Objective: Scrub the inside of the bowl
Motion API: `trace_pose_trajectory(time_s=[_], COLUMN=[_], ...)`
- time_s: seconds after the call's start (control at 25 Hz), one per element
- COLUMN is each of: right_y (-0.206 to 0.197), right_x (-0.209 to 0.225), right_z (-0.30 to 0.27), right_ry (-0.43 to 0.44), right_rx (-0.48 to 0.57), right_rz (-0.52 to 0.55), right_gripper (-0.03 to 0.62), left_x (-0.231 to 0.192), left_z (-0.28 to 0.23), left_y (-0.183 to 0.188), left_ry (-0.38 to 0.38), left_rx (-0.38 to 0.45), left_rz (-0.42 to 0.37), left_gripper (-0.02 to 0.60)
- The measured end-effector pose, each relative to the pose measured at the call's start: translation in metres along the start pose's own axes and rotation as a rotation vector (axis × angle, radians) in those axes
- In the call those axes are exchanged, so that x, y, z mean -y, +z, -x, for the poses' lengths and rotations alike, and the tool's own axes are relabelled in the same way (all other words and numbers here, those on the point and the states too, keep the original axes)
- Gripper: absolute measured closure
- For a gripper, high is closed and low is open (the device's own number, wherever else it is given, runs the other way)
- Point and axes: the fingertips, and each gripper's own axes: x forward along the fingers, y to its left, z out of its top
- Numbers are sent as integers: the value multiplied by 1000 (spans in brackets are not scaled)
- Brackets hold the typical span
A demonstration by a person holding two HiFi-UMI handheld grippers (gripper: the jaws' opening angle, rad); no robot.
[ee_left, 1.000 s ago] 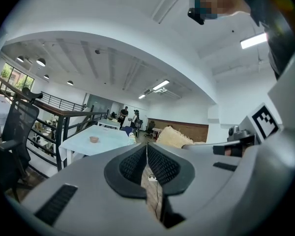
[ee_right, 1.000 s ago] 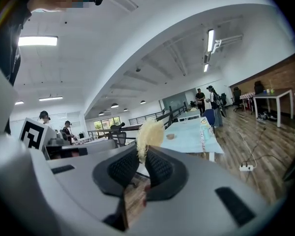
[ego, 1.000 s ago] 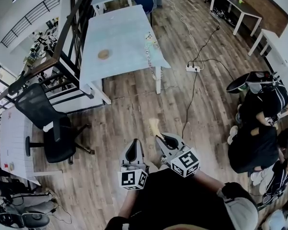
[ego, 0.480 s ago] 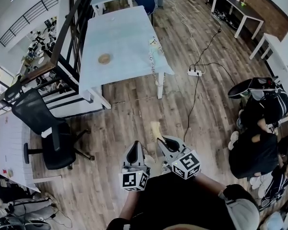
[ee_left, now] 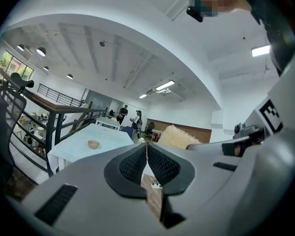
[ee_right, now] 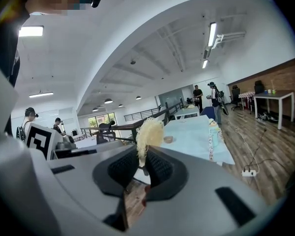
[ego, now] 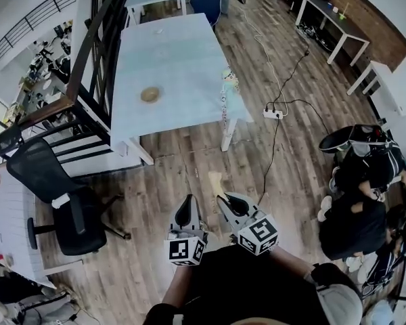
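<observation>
A small tan bowl [ego: 149,95] sits on a long pale blue table [ego: 183,53] well ahead of me; it also shows far off as the bowl [ee_left: 93,144] in the left gripper view and the bowl [ee_right: 168,139] in the right gripper view. My right gripper [ego: 224,202] is shut on a scrub brush [ego: 216,179], whose pale yellow bristles [ee_right: 148,132] stand above the jaws. My left gripper [ego: 185,212] is shut with nothing in it. Both are held close to my body, above the wooden floor.
A black office chair [ego: 54,195] stands at the left beside a dark railing [ego: 88,59]. A small bottle [ego: 228,80] stands at the table's right edge. A power strip [ego: 273,113] with cables lies on the floor. People [ego: 355,181] sit at the right.
The table and bowl have shifted a little in the head view as I move over the floor. Both grippers keep the same hold and pose.
</observation>
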Motion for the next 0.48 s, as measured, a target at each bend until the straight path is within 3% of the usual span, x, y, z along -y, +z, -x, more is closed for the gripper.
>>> trace_pose_trajectory(time_s=[0.2, 0.48], right_y=[8, 11], right_x=[-4, -14], right_z=[-45, -81], right_ry=[-12, 15], right_rx=[-1, -25], right_rz=[5, 10], right_gripper=[551, 551], left_x=[-44, -84], left_z=[-18, -25], left_y=[13, 14], left_ry=[-12, 31], left_rx=[-1, -22], left_rz=[-15, 5], left_gripper=[563, 563])
